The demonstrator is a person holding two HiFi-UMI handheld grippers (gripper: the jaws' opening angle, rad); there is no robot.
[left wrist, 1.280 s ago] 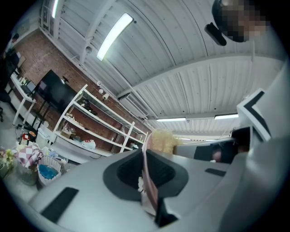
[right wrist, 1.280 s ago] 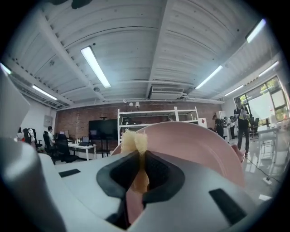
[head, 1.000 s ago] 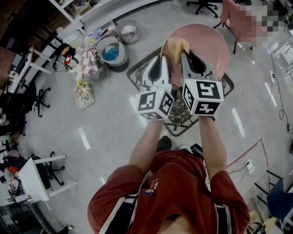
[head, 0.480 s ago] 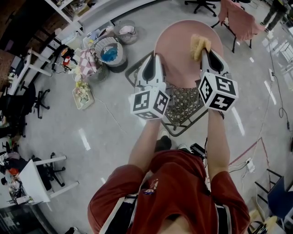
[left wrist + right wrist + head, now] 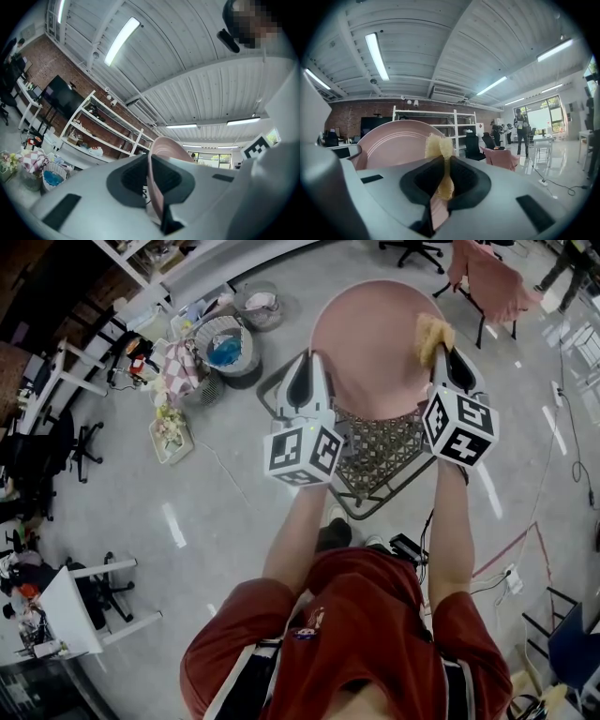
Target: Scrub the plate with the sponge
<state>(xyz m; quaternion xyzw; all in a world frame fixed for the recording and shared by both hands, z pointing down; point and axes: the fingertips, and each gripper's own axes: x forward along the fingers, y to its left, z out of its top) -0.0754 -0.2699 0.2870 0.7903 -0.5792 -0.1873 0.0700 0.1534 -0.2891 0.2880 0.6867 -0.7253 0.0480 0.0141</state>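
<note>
Plate [image 5: 370,343]: round, smooth, pink, with faint concentric rings. It is held in the air over a wire mesh rack [image 5: 375,451], with the left gripper [image 5: 307,371] jaws clamped on its thin near-left rim. Sponge [image 5: 433,332]: yellow, fuzzy, pinched flat between the right gripper [image 5: 446,352] jaws, at the plate's right rim.

The round pink ceramic plate [image 5: 370,343] shows faint concentric rings. The fuzzy yellow sponge [image 5: 433,332] is pale. Left claw [image 5: 309,360] and right claw [image 5: 442,345] are light grey, with black-and-white marker cubes [image 5: 302,452].
</note>
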